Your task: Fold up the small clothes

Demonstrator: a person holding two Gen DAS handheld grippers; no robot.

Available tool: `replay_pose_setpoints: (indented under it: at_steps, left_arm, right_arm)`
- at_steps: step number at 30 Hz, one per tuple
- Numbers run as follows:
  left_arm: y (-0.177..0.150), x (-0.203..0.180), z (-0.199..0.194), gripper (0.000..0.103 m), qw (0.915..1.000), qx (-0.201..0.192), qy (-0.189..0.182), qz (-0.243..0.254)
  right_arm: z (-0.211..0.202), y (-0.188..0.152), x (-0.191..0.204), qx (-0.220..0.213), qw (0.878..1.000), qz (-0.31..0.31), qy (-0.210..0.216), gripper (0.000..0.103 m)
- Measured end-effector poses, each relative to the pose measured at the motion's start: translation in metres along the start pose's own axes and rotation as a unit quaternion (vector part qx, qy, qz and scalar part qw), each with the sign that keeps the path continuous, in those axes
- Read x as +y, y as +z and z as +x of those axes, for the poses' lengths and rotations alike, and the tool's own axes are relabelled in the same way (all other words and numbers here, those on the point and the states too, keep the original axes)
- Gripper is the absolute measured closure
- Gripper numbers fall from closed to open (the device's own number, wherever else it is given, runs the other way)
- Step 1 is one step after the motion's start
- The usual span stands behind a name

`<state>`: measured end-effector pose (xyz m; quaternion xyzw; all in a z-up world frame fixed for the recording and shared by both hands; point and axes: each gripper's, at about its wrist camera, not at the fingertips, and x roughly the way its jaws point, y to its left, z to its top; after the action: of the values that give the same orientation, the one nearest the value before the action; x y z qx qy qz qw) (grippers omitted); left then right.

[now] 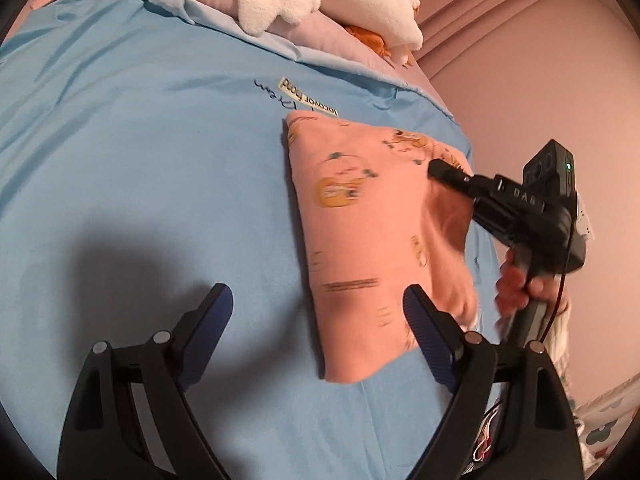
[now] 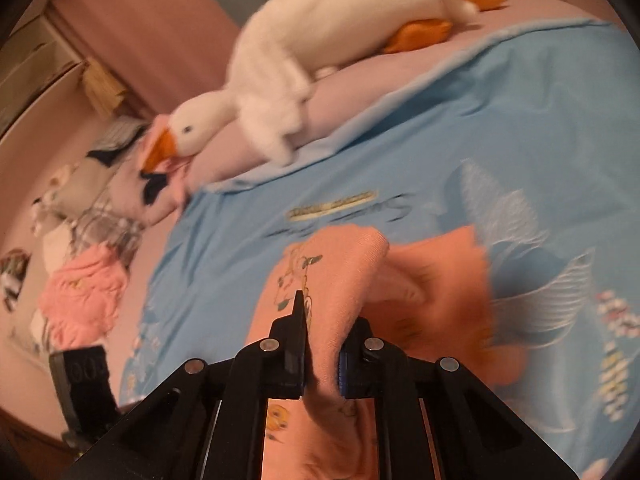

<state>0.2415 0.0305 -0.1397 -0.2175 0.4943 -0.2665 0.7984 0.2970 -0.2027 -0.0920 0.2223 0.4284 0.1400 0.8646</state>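
A small pink garment [image 1: 360,240] with cartoon prints lies folded on the blue sheet [image 1: 140,160]. My left gripper [image 1: 318,312] is open and empty, held above the garment's near left edge. My right gripper [image 1: 438,169] comes in from the right, shut on a fold of the garment's right side and lifting it. In the right wrist view the pink fabric [image 2: 340,280] is pinched between the right gripper's [image 2: 320,360] fingers and drapes over them.
A white plush goose [image 2: 320,40] lies on pink bedding beyond the blue sheet [image 2: 480,128]. A pile of other clothes [image 2: 84,292], one of them pink, sits at the left in the right wrist view. A pink wall [image 1: 520,100] bounds the bed's right side.
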Motion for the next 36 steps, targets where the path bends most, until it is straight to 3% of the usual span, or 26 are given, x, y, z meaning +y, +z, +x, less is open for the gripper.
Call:
replay_pose_setpoints:
  at_steps: [3, 5, 8, 12, 14, 16, 17, 20, 22, 23, 25, 27, 29, 36]
  left_arm:
    - [0.0, -0.001, 0.013, 0.016, 0.9999, 0.013, 0.001, 0.007]
    - [0.001, -0.001, 0.02, 0.016, 0.9998, 0.02, 0.004, 0.008]
    - [0.001, -0.002, 0.022, 0.016, 0.9997, 0.024, 0.006, 0.005]
    - [0.001, -0.005, 0.018, 0.016, 0.9996, 0.023, 0.008, 0.011]
    - [0.006, -0.004, 0.022, 0.016, 0.9997, 0.019, 0.013, 0.009]
    - [0.01, -0.004, 0.021, 0.016, 0.9999, 0.005, 0.011, -0.002]
    - [0.01, -0.006, 0.019, 0.016, 0.9999, -0.003, 0.011, -0.003]
    - [0.011, -0.016, 0.014, 0.016, 0.9991, -0.025, 0.029, 0.018]
    - [0.011, -0.024, 0.016, 0.017, 0.9982, -0.026, 0.04, 0.037]
    - [0.011, -0.029, 0.017, 0.017, 0.9978, -0.024, 0.042, 0.046]
    - [0.011, -0.042, 0.024, 0.027, 0.9964, -0.018, 0.042, 0.071]
    - [0.007, -0.058, 0.032, 0.069, 0.9928, -0.011, 0.047, 0.11]
    - [-0.001, -0.071, 0.044, 0.087, 0.988, 0.004, 0.061, 0.142]
    - [-0.019, -0.064, 0.078, 0.086, 0.98, 0.017, 0.084, 0.179]
  right_arm:
    - [0.003, 0.0, -0.034, 0.005, 0.999, 0.022, -0.045, 0.09]
    - [0.016, -0.003, -0.048, 0.016, 0.998, 0.038, -0.037, 0.09]
    - [0.032, -0.005, -0.05, 0.029, 0.997, 0.034, -0.055, 0.09]
    - [0.024, -0.005, -0.047, 0.008, 0.998, 0.039, -0.046, 0.09]
    - [0.024, -0.007, -0.045, 0.006, 0.998, 0.032, -0.062, 0.09]
    - [0.028, -0.008, -0.049, 0.024, 0.995, 0.034, -0.085, 0.082]
    - [0.026, -0.01, -0.049, 0.026, 0.993, 0.027, -0.108, 0.075]
    - [0.0, -0.016, -0.028, -0.023, 0.985, -0.038, -0.169, 0.075]
    - [-0.018, -0.025, -0.008, -0.05, 0.98, -0.085, -0.174, 0.075]
    - [-0.027, -0.034, 0.003, -0.056, 0.981, -0.111, -0.151, 0.075]
    - [-0.03, -0.049, 0.016, -0.038, 0.984, -0.145, -0.096, 0.075]
    - [-0.025, -0.068, 0.025, -0.013, 0.98, -0.178, -0.084, 0.076]
    - [-0.017, -0.082, 0.027, 0.009, 0.977, -0.196, -0.089, 0.08]
    - [-0.003, -0.115, -0.018, 0.044, 0.978, -0.166, -0.119, 0.094]
